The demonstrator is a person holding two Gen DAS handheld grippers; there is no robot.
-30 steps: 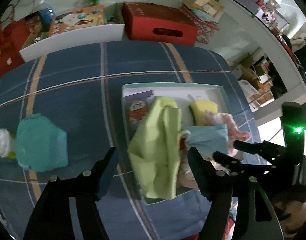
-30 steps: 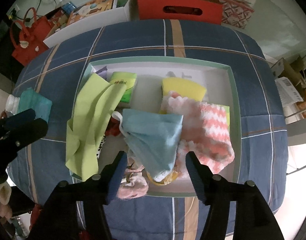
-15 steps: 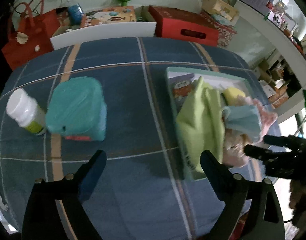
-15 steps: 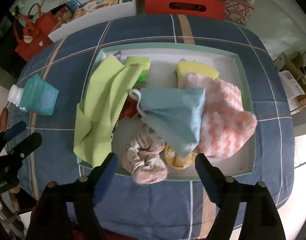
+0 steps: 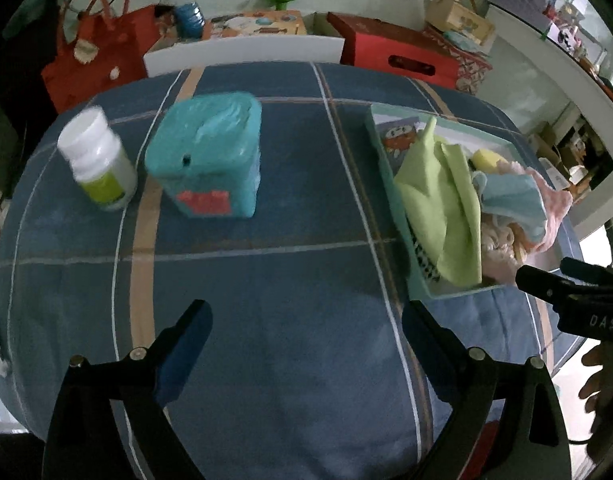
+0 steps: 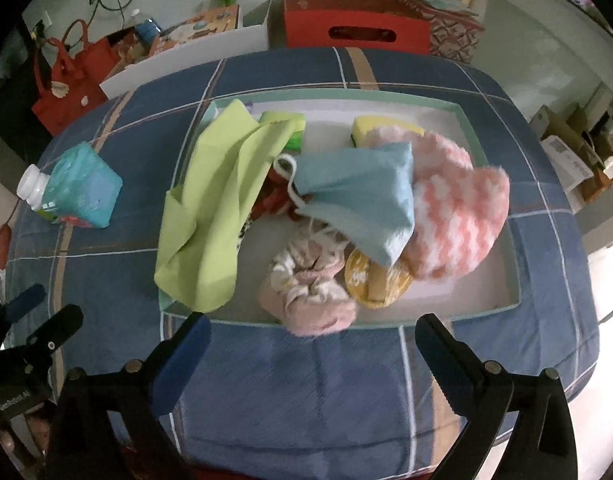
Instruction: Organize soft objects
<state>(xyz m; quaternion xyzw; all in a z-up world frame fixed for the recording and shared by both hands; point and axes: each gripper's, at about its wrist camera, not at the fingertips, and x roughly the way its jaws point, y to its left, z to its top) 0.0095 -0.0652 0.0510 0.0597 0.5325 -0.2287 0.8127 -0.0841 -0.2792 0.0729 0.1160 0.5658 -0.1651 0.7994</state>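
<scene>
Left wrist view: the left gripper [image 5: 304,330] hangs over bare blue plaid cloth [image 5: 266,280], jaws spread wide with nothing between them. Left of the shallow tray [image 5: 390,168] stand a teal wipes pack [image 5: 210,152] and, beyond it, a white-capped bottle [image 5: 96,160] — seen whole and upright only here. The tray sits at the right edge, its contents bunched and half hidden behind the lime-green cloth [image 5: 442,200]. The other tool pokes in at the tray's near right corner.

Right wrist view: the right gripper [image 6: 310,340] hovers just in front of the tray [image 6: 466,120], its jaws opening and empty. Only here does the tray's inside lie plain: the lime-green cloth [image 6: 210,216] drapes over its left wall, a light blue cloth [image 6: 362,196] lies in the middle, a pink-and-white knit [image 6: 454,208] to the right, a pink bundle [image 6: 306,292] spilling over the near rim, a yellow sponge [image 6: 366,128] at the back.

A second ago both tools stood narrower and right over the tray — the left one has since swung away to the open cloth, and the right one has drawn back from the blue cloth.
</scene>
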